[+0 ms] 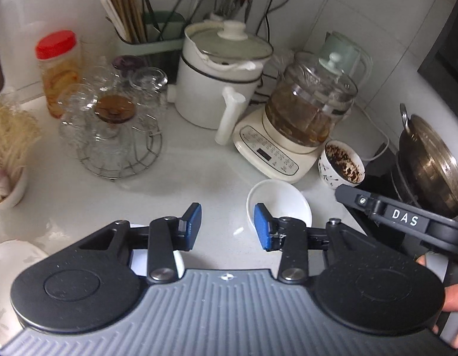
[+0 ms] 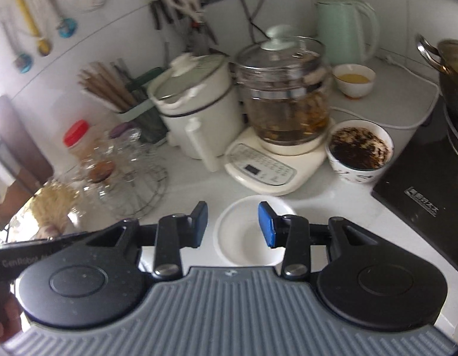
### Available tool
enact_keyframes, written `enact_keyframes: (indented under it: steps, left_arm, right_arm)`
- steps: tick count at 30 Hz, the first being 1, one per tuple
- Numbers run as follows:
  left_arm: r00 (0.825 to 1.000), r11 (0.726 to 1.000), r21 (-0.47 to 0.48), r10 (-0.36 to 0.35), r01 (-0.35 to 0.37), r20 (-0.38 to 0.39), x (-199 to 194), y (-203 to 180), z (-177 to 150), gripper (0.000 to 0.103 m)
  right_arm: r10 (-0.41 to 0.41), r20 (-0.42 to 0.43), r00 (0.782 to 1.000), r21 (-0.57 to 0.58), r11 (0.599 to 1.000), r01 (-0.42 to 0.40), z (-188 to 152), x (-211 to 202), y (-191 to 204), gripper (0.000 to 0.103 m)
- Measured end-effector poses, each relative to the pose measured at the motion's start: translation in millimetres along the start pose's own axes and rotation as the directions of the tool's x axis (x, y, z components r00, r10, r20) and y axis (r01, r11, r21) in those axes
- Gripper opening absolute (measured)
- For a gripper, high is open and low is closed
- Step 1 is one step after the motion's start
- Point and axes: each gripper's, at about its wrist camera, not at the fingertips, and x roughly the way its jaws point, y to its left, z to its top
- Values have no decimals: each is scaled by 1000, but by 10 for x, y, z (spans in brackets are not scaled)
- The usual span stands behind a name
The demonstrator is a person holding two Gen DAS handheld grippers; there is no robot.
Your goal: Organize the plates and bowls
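Observation:
A small white bowl point(image 1: 283, 200) sits empty on the white counter; it also shows in the right wrist view point(image 2: 243, 237). My left gripper point(image 1: 228, 227) is open and empty, its right pad just at the bowl's left rim. My right gripper point(image 2: 233, 225) is open above the bowl, its jaws straddling it without touching. A patterned bowl point(image 1: 343, 164) with dark residue stands right of the white bowl, also in the right wrist view point(image 2: 359, 151). A white plate point(image 1: 12, 255) lies at the far left. A small bowl with yellow liquid point(image 2: 354, 80) stands at the back.
A health-pot kettle on a cream base point(image 1: 291, 130), a white electric pot point(image 1: 220, 77), a wire rack of glasses point(image 1: 116, 127), a red-lidded jar point(image 1: 61, 68) and a chopstick holder point(image 1: 145, 38) crowd the back. A black induction cooker point(image 2: 427, 190) with a steel pot point(image 1: 430, 160) is right.

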Motion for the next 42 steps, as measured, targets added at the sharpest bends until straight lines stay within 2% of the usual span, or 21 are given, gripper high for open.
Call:
enact_keyframes:
  steps: [8, 13, 15, 23, 27, 31, 35, 37, 40, 42]
  left_arm:
    - [999, 1000, 4, -14, 14, -37, 401, -155, 152, 48]
    - [993, 999, -28, -34, 31, -110, 712, -152, 233, 49]
    - [988, 999, -33, -43, 38, -147, 849, -169, 255, 49]
    - [970, 993, -110, -72, 48, -233, 1368, -178, 284, 49]
    - [961, 990, -136, -76, 41, -266, 1585, -159, 258, 49]
    - [956, 987, -156, -73, 30, -284, 1720, -127, 212, 49]
    - [949, 984, -178, -75, 21, -306, 1799, -83, 169, 47]
    - [946, 983, -181, -82, 26, -312, 1816, -75, 167, 43]
    - [940, 985, -167, -87, 33, -329, 1856, -97, 179, 30]
    - [937, 987, -154, -87, 36, -337, 1874, -124, 183, 23]
  right_arm:
    - [-42, -63, 997, 121, 991, 50, 54, 275, -469, 41]
    - [-38, -129, 991, 179, 982, 61, 124, 529, -706, 44]
    - [-10, -160, 987, 207, 977, 43, 139, 647, -791, 58]
    - [124, -278, 953, 334, 942, -25, 112, 1109, -1082, 58]
    - [149, -314, 938, 349, 937, -33, 90, 1286, -1116, 57]
    - [191, -333, 923, 356, 932, -64, 70, 1409, -1110, 48]
    - [213, -357, 909, 364, 929, -75, 38, 1503, -1097, 34]
    - [223, -371, 901, 362, 929, -81, 19, 1534, -1087, 27]
    - [230, -390, 892, 364, 928, -80, 1, 1564, -1100, 18]
    - [224, -391, 893, 367, 928, -72, -5, 1562, -1111, 14]
